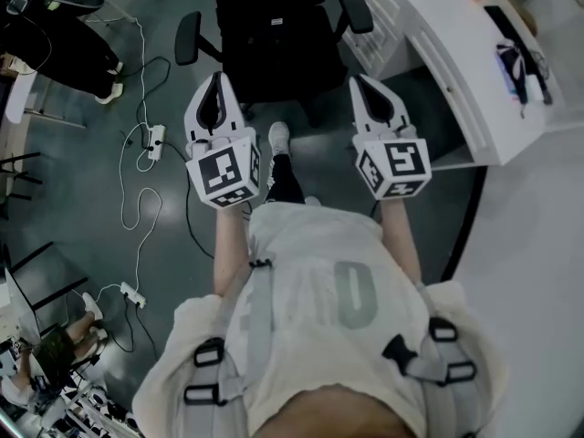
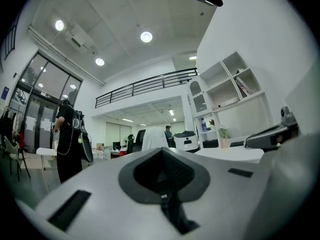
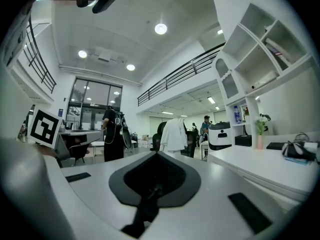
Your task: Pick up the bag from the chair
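A black office chair (image 1: 274, 35) stands on the dark floor right in front of me, its armrests out to both sides. A dark bulk lies on its seat; I cannot tell the bag from the chair's own black. My left gripper (image 1: 217, 82) hovers at the chair's near left edge and my right gripper (image 1: 362, 82) at its near right edge. Both point forward with jaws together and nothing between them. In both gripper views the white jaws fill the lower half and hide the near chair. The left gripper (image 2: 162, 156) and right gripper (image 3: 155, 164) face across the room.
A white desk (image 1: 438, 53) runs along the right. Cables and a power strip (image 1: 155, 141) lie on the floor at left. A person in black (image 3: 112, 134) stands far off. A distant chair draped in a white garment (image 3: 175, 134) shows beyond the jaws.
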### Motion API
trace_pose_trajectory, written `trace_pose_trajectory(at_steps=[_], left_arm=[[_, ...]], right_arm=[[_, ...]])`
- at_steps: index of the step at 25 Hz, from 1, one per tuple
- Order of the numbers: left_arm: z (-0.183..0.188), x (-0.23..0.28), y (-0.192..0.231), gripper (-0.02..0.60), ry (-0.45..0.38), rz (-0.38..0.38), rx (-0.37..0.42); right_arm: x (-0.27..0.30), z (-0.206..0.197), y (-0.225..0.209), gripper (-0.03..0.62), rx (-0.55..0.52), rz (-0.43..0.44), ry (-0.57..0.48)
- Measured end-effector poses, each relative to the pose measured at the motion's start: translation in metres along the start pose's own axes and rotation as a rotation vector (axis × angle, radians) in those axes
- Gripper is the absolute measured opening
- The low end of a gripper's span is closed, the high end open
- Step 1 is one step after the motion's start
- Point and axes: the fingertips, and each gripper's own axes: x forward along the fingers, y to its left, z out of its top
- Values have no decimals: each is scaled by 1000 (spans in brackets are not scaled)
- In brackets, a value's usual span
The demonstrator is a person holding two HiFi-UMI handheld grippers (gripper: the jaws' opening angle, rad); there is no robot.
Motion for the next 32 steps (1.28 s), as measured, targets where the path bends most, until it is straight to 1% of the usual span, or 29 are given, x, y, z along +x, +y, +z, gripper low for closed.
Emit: trace_pose_trajectory(at_steps=[6, 8, 11, 12, 15, 18, 23, 26, 32], left_arm=[[0, 40, 2, 6, 11, -16, 2], [-5, 54, 5, 6, 16, -20, -22], [-9, 76, 11, 6, 8, -35, -89], [-9, 84, 14, 6, 4, -37, -91], [-8, 114, 29, 6, 0, -36, -67], [-7, 150, 45, 6, -3, -32, -77], [-15, 215, 70, 6, 2, -30, -84], [-20, 254, 85, 6, 15, -41, -79], [-26, 321, 107, 6, 15, -88, -80]], right_arm=[[28, 5, -13, 5, 4, -1, -2], [42, 2, -17, 5, 17, -3, 2], [65, -2, -23, 5, 17, -15, 5], [75, -2, -23, 5, 12, -15, 8], [108, 1, -22, 5, -21, -8, 17], [146, 7, -26, 5, -41, 2, 21], [213, 14, -41, 5, -41, -6, 42], [251, 16, -50, 5, -39, -26, 61], [329, 21, -54, 5, -51, -25, 73]])
